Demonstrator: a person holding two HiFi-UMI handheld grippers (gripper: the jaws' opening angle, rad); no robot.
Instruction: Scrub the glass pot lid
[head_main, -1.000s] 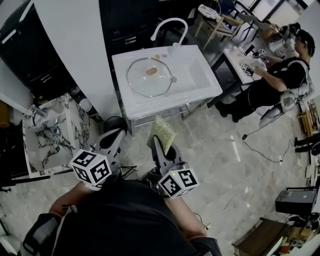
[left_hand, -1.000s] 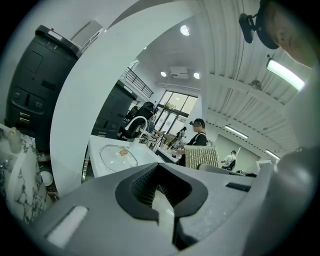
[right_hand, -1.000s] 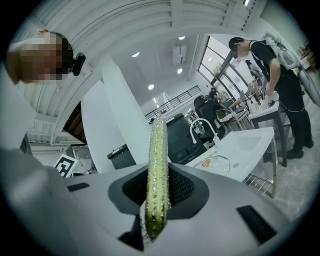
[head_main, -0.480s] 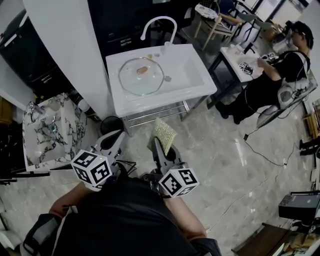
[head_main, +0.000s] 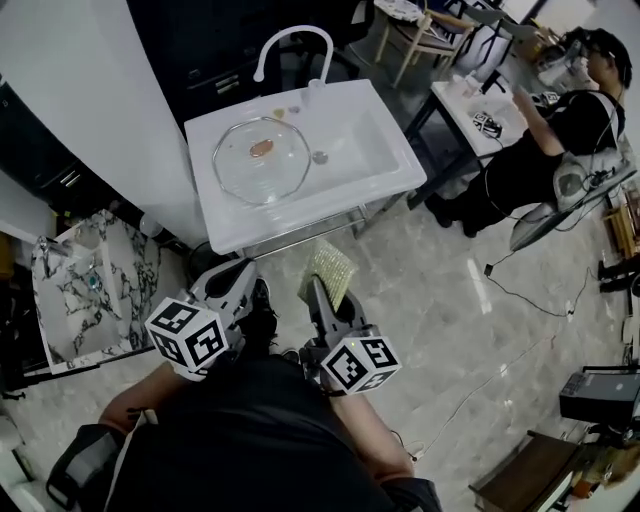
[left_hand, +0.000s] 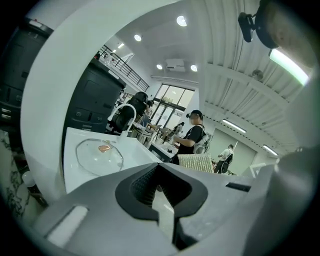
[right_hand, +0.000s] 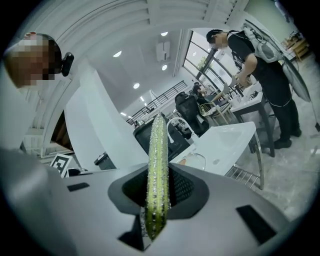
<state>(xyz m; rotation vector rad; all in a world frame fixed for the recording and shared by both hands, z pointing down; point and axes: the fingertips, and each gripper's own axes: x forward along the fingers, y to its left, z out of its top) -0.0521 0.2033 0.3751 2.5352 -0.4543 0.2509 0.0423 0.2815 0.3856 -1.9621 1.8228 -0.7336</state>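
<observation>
Green sponge (right_hand: 157, 150) in right hand-held gripper (right_hand: 156, 202)

White sink unit (head_main: 318, 212) stood before dark cabinets (head_main: 200, 50), with a curved white faucet (head_main: 293, 29) at its back edge. Marble-patterned basin (head_main: 55, 330) sat off to its left. Pale glossy floor (head_main: 440, 300) had a thin cable (head_main: 525, 300) trailing across it. Upper right: person in black (head_main: 545, 150) bent over a white table (head_main: 478, 100), wooden chair (head_main: 425, 42) nearby.
</observation>
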